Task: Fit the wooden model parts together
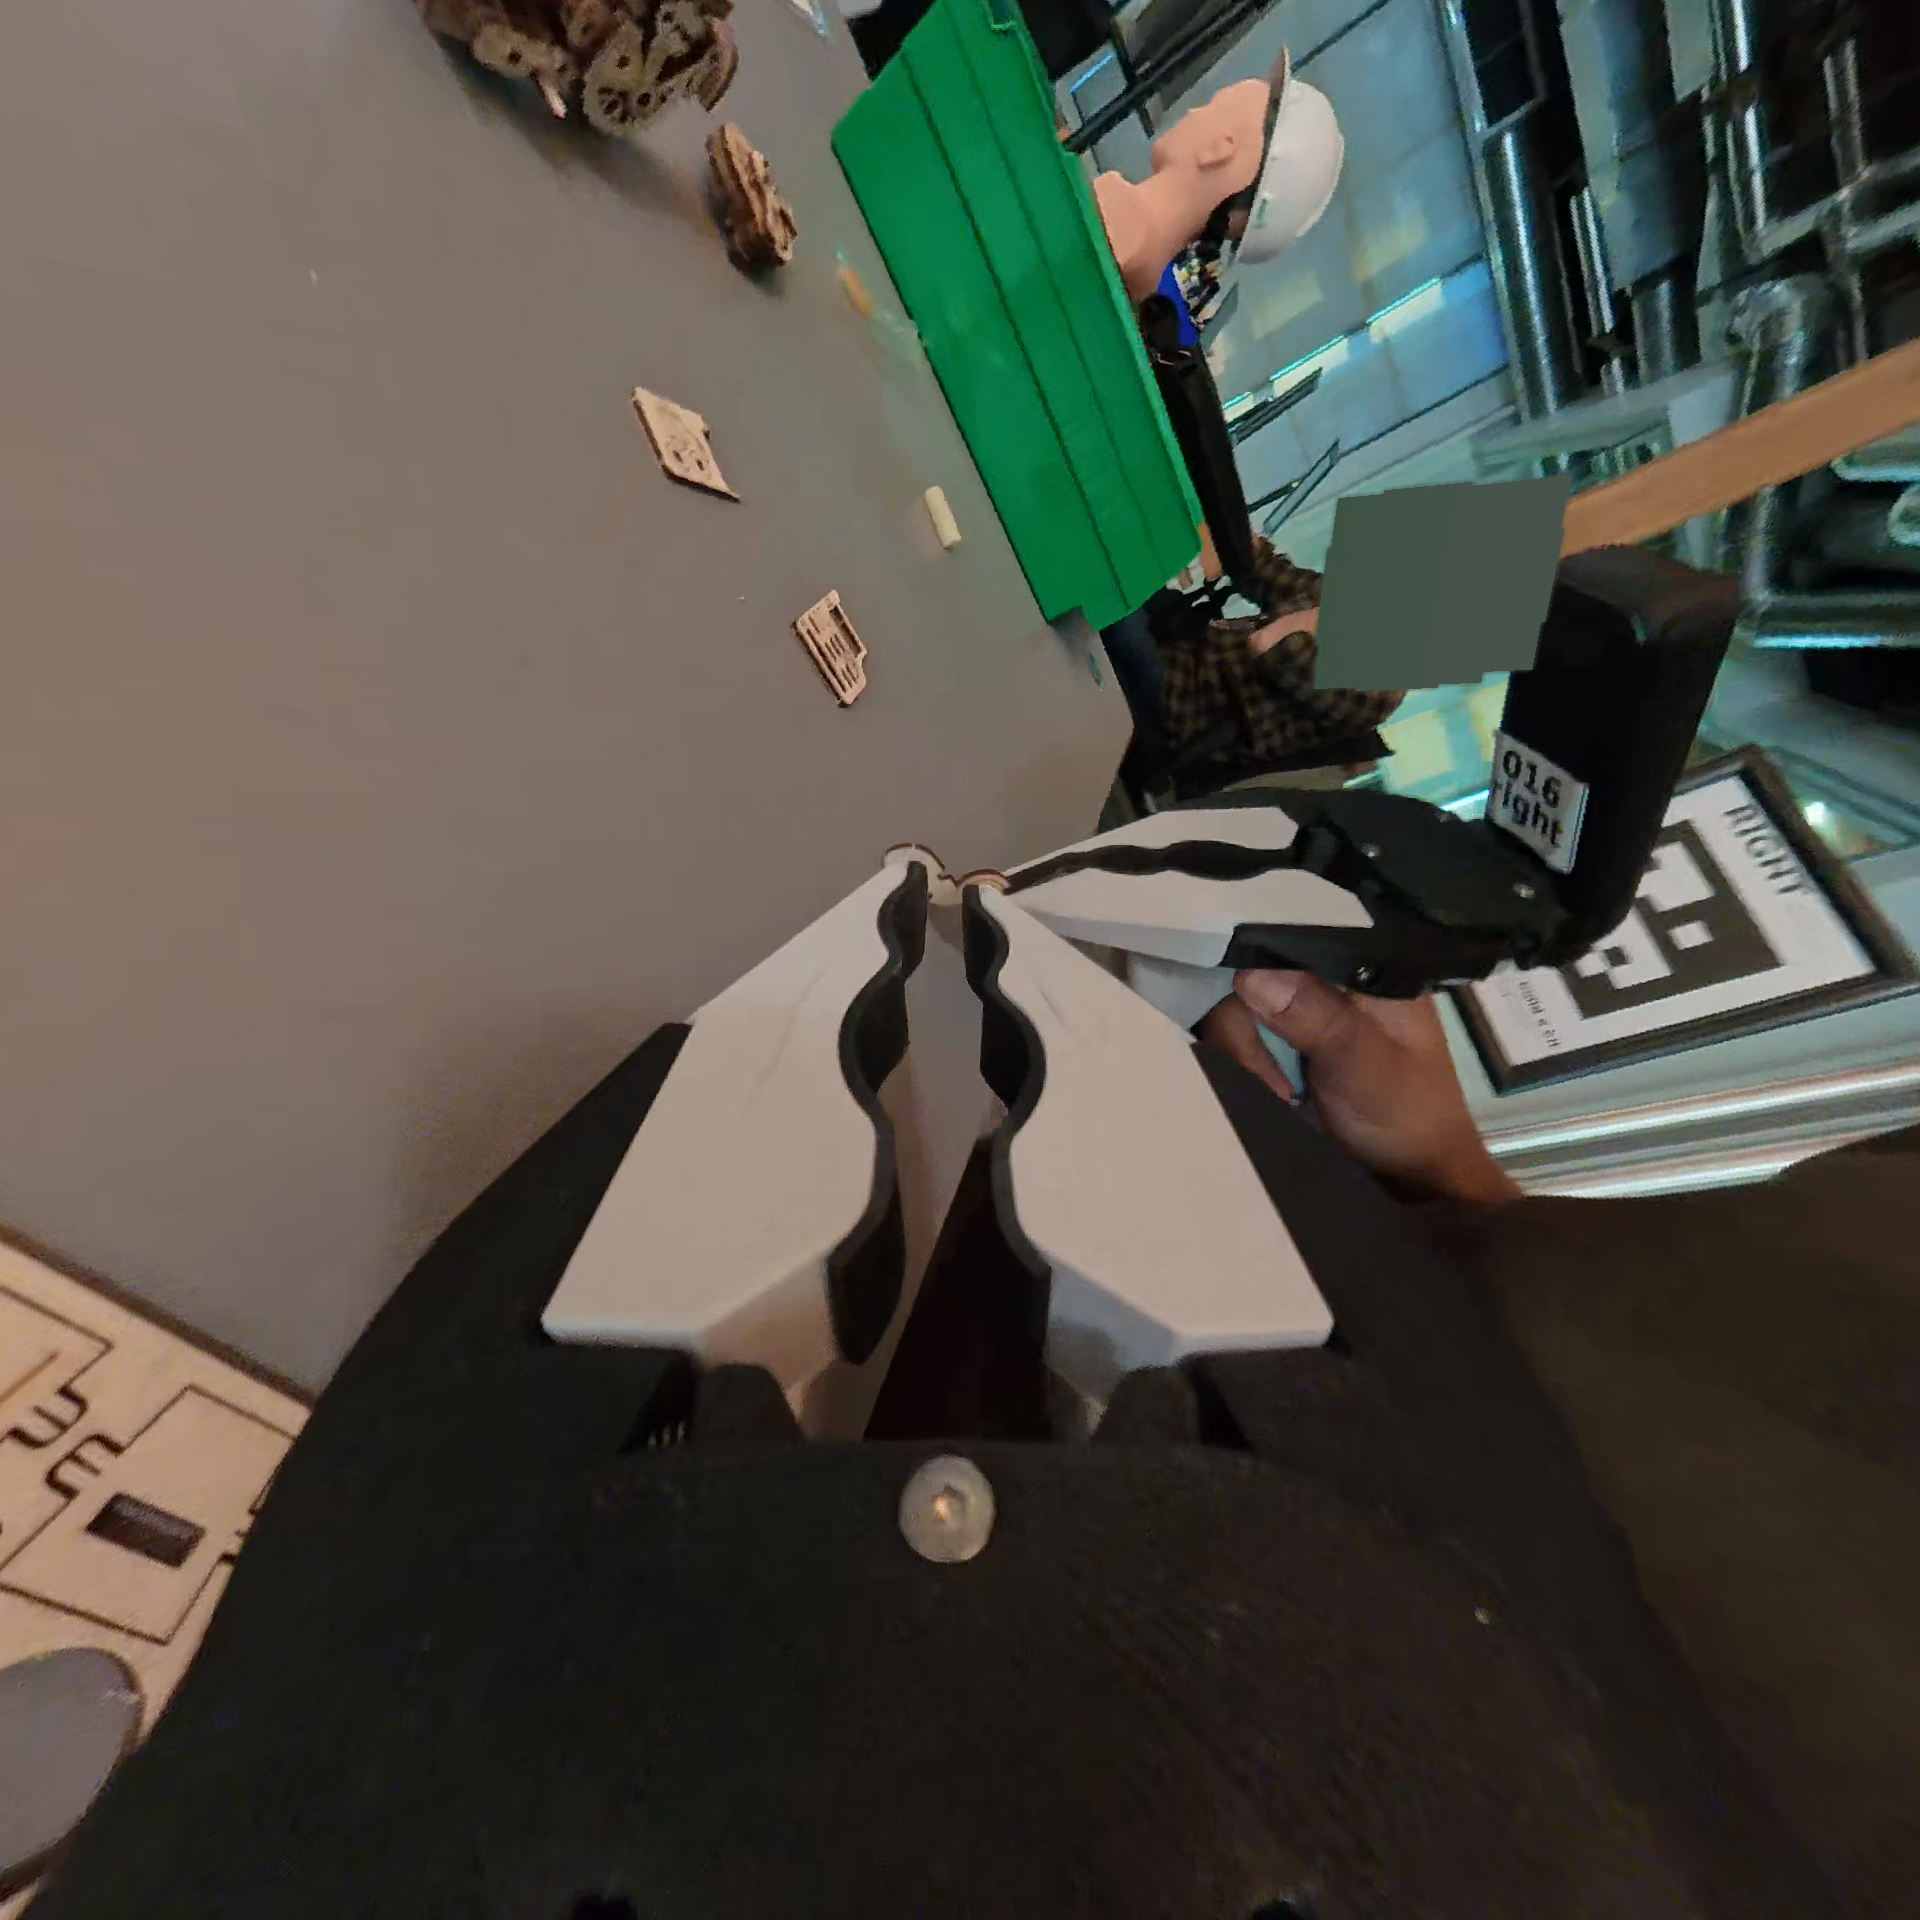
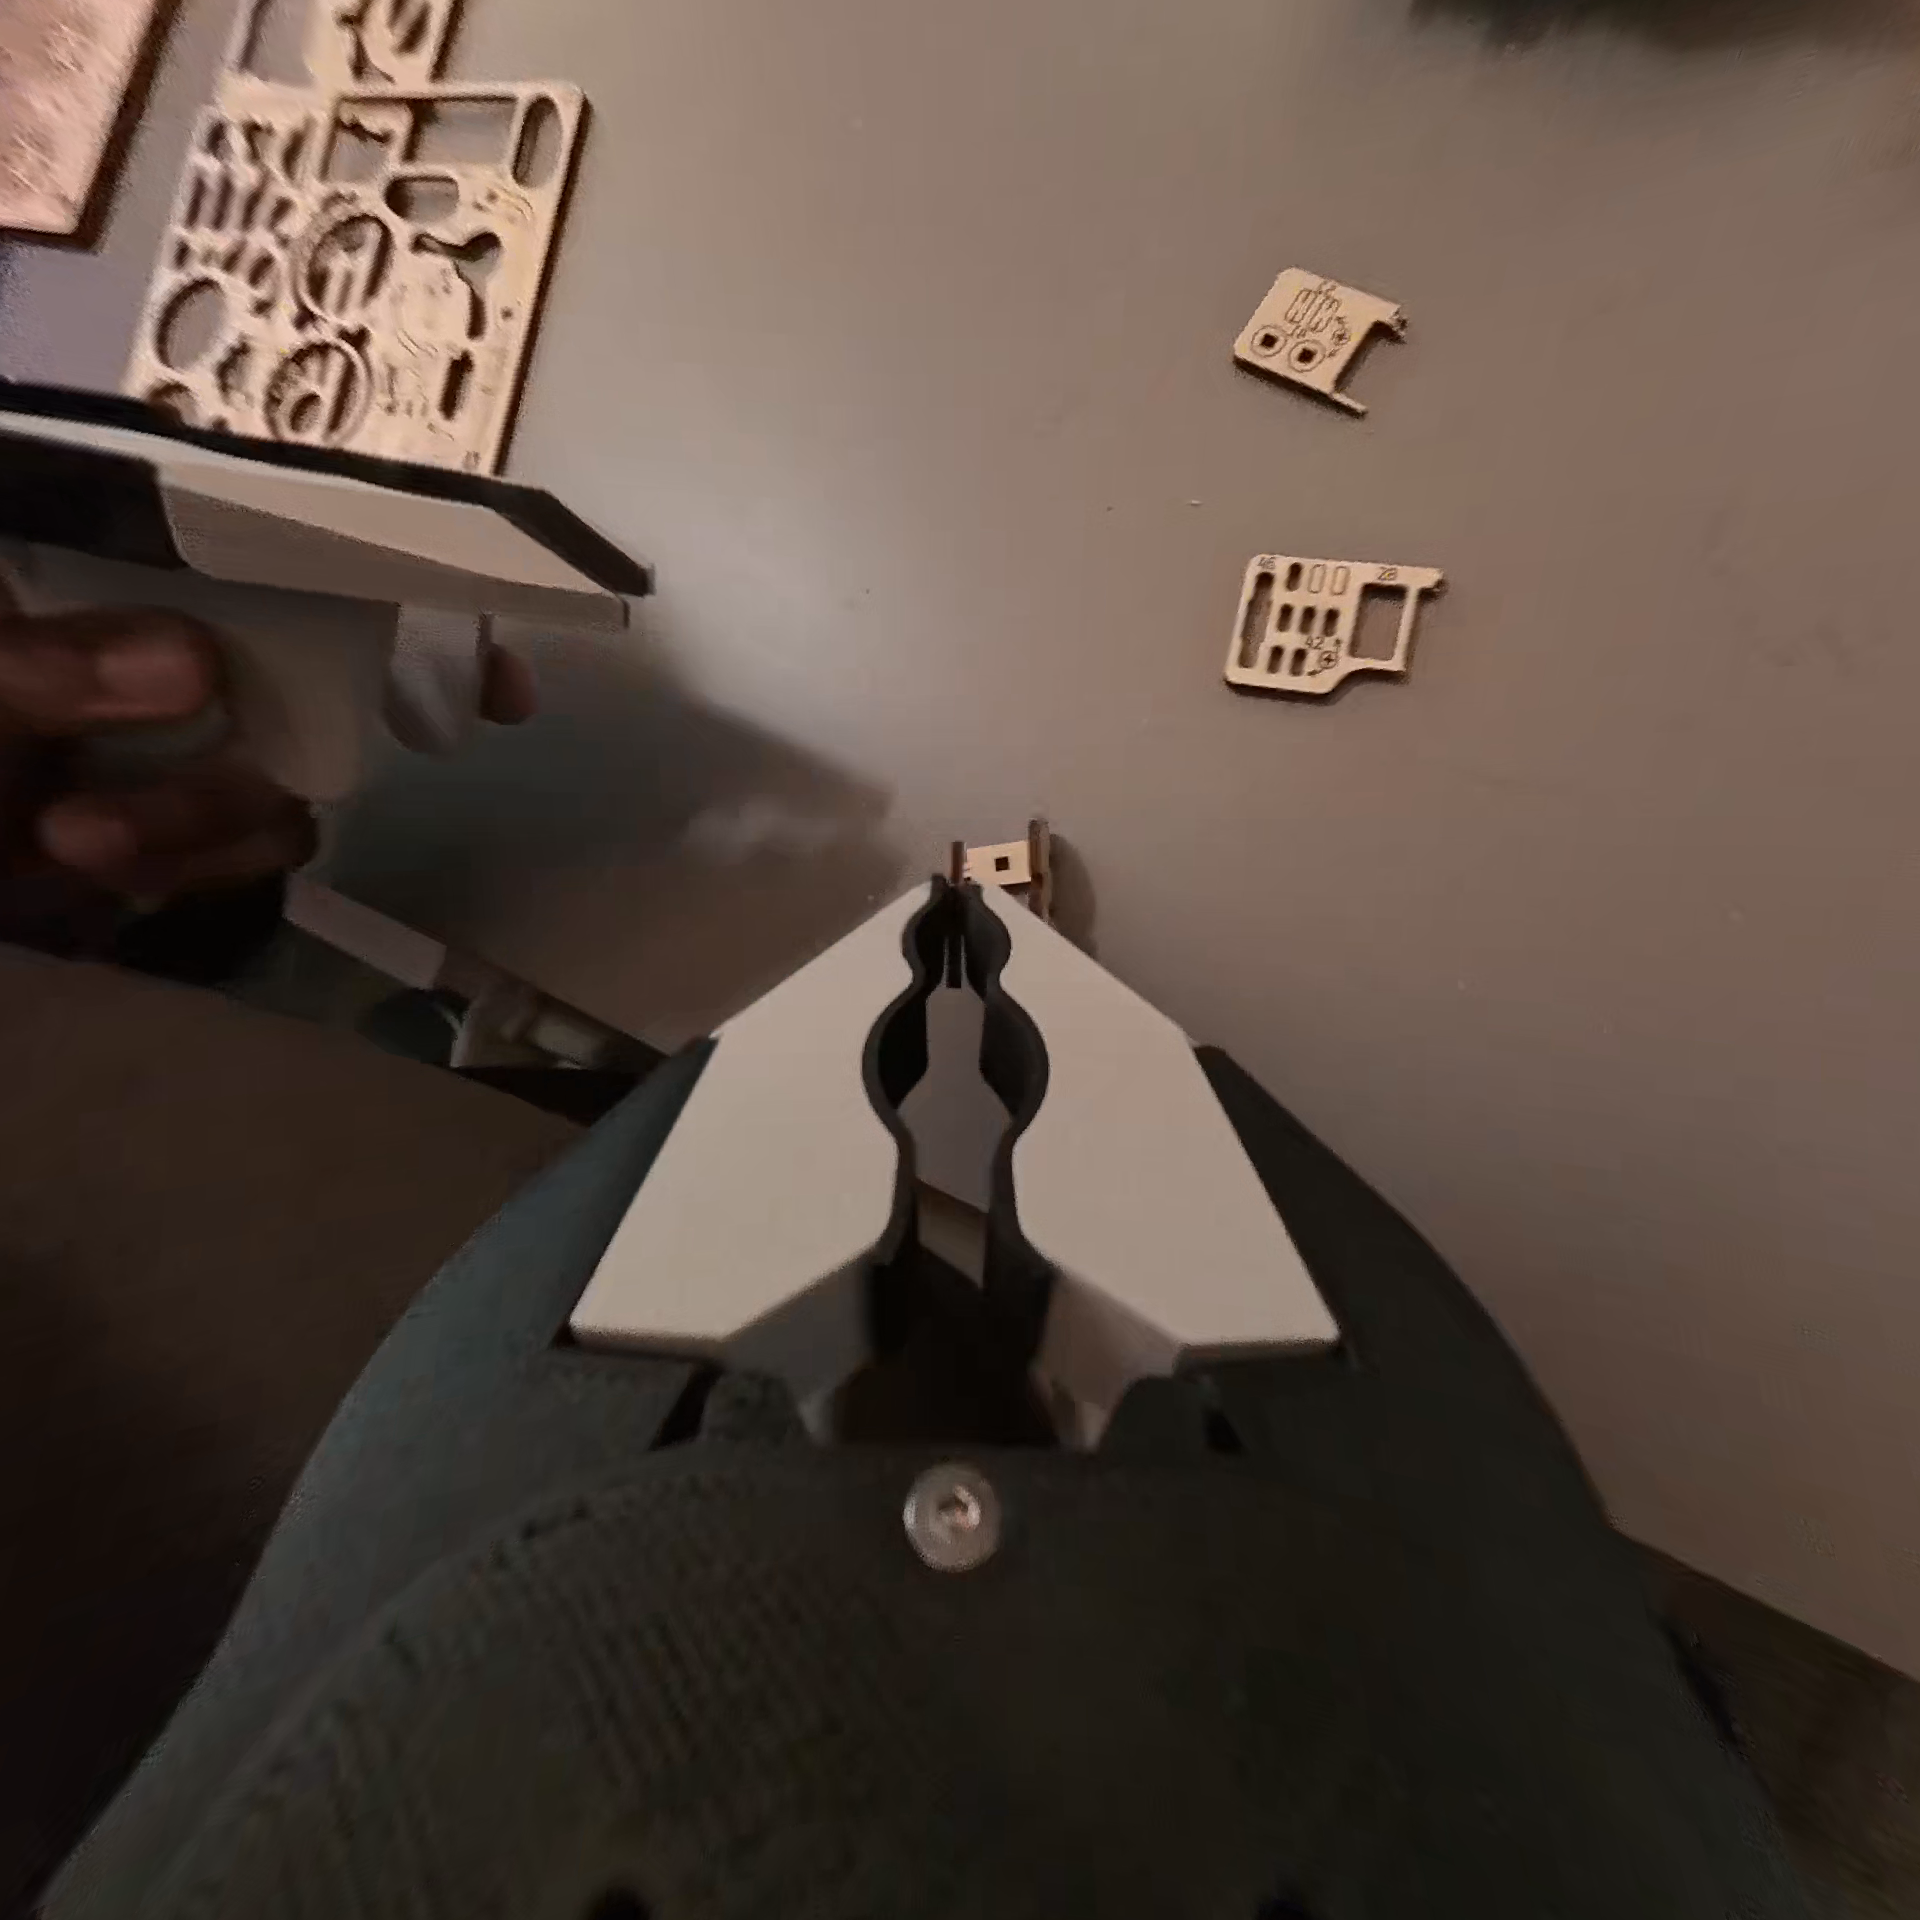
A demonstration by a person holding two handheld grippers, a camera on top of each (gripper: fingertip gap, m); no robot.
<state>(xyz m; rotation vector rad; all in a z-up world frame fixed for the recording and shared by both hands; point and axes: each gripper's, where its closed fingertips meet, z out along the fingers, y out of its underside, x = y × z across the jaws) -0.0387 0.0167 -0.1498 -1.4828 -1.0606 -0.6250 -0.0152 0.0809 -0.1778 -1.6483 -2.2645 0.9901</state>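
My right gripper (image 2: 958, 899) is shut on a small wooden sub-assembly (image 2: 1003, 864): two thin side plates joined by a cross piece with a square hole, held just above the grey table (image 2: 935, 468). In the left wrist view the right gripper (image 1: 987, 881) comes in from the right, and the sub-assembly (image 1: 940, 888) sits just past my left gripper (image 1: 943, 883). The left jaws stand a narrow gap apart with nothing seen between them. The left gripper (image 2: 623, 587) is blurred at the left of the right wrist view.
Two flat loose parts (image 2: 1314, 332) (image 2: 1325, 623) lie beyond the right gripper. A punched-out part sheet (image 2: 353, 260) is at far left, another sheet (image 1: 125, 1455) near me. Built wooden pieces (image 1: 603, 52) (image 1: 750, 197), a green crate (image 1: 1018, 343) and a seated person (image 1: 1247, 675) are at the table's far side. Spacing between my two grippers at the tips: around 8 cm.
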